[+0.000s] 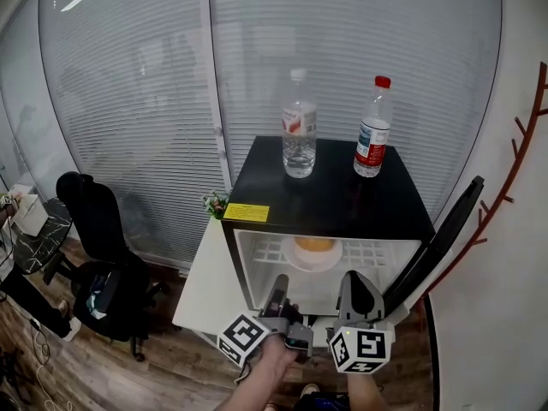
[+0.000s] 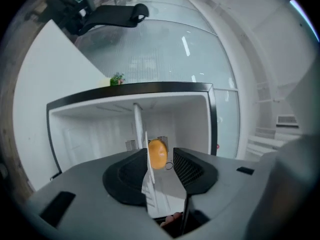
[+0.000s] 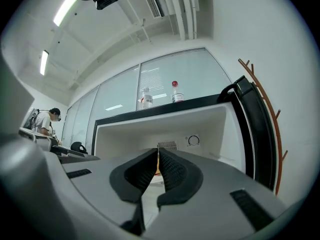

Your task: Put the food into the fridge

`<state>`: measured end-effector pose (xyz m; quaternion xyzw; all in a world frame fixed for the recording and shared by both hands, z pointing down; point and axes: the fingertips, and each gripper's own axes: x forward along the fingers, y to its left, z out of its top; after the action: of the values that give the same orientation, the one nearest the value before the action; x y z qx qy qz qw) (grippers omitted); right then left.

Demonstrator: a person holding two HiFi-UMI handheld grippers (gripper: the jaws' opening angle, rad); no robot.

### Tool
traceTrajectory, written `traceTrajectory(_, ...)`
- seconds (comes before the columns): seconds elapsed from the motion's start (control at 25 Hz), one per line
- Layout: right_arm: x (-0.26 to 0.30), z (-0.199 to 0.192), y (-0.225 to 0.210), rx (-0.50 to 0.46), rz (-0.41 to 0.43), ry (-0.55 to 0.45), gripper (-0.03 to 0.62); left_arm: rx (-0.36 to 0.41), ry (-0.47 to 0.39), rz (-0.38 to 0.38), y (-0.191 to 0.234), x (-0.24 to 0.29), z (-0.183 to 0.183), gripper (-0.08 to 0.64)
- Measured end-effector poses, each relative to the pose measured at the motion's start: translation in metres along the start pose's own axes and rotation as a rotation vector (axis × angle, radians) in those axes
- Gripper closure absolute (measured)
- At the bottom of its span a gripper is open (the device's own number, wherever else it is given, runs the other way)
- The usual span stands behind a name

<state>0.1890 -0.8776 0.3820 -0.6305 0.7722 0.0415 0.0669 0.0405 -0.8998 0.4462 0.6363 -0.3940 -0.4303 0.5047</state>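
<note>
A small fridge [image 1: 334,197] with a black top stands with its door [image 1: 447,229] swung open to the right. On its wire shelf lies a white plate [image 1: 313,258] with a round orange piece of food [image 1: 314,244] on it. My left gripper [image 1: 278,286] hovers just in front of the opening, jaws open and empty. The left gripper view is turned sideways, and the left gripper [image 2: 160,156] shows the orange food [image 2: 158,154] far off through its gap. My right gripper [image 1: 356,282] is beside it, shut with nothing in it. The right gripper [image 3: 157,156] faces the fridge interior.
Two water bottles stand on the fridge top, one clear [image 1: 299,135] and one with a red cap [image 1: 373,128]. A white table [image 1: 204,274] with a small plant [image 1: 216,202] adjoins the fridge's left side. A black office chair [image 1: 101,229] stands further left. A glass wall with blinds is behind.
</note>
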Motion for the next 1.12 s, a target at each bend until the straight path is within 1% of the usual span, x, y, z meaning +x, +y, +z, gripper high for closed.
traceTrajectory(0.08, -0.001, 0.001, 0.004, 0.0, 0.001, -0.002, 0.561, 0.162, 0.008, -0.025, -0.013, -0.003, 0.008, 0.391)
traceTrajectory(0.2, -0.002, 0.003, 0.008, 0.0, 0.002, -0.005, 0.561, 0.383, -0.019, -0.043, -0.03, -0.013, 0.021, 0.391)
traceTrajectory(0.28, -0.002, 0.004, 0.01, 0.001, 0.004, -0.007, 0.561, 0.562, -0.011, -0.052, -0.04, -0.016, 0.027, 0.393)
traceTrajectory(0.36, -0.001, 0.004, 0.013, -0.001, 0.007, -0.009, 0.561, 0.78, 0.031, -0.051, -0.048, -0.015, 0.027, 0.393)
traceTrajectory(0.48, 0.0, 0.006, 0.016, -0.005, 0.012, -0.012, 0.561, 1.168, 0.071, -0.044, -0.061, -0.015, 0.023, 0.394)
traceTrajectory(0.52, 0.0, 0.006, 0.017, -0.006, 0.013, -0.012, 0.561, 1.28, 0.071, -0.045, -0.066, -0.016, 0.021, 0.398)
traceTrajectory(0.56, 0.0, 0.006, 0.017, -0.006, 0.014, -0.012, 0.561, 1.363, 0.066, -0.048, -0.069, -0.017, 0.02, 0.411)
traceTrajectory(0.6, 0.0, 0.006, 0.018, -0.005, 0.015, -0.012, 0.561, 1.41, 0.061, -0.051, -0.071, -0.018, 0.018, 0.438)
traceTrajectory(0.64, 0.001, 0.007, 0.018, -0.004, 0.015, -0.013, 0.561, 1.423, 0.059, -0.052, -0.072, -0.018, 0.018, 0.473)
traceTrajectory(0.68, 0.001, 0.007, 0.018, -0.003, 0.016, -0.013, 0.561, 1.412, 0.06, -0.051, -0.071, -0.018, 0.017, 0.492)
traceTrajectory(0.76, 0.001, 0.007, 0.019, -0.003, 0.017, -0.013, 0.561, 1.387, 0.061, -0.045, -0.069, -0.018, 0.018, 0.508)
traceTrajectory(0.8, 0.001, 0.007, 0.02, -0.002, 0.017, -0.012, 0.561, 1.391, 0.059, -0.042, -0.069, -0.018, 0.018, 0.519)
traceTrajectory(0.88, 0.0, 0.005, 0.021, -0.003, 0.022, -0.015, 0.561, 1.415, 0.054, -0.041, -0.07, -0.018, 0.016, 0.532)
traceTrajectory(1.12, -0.001, 0.004, 0.025, -0.027, 0.042, 0.001, 0.561, 1.475, 0.033, -0.031, -0.073, -0.017, 0.015, 0.534)
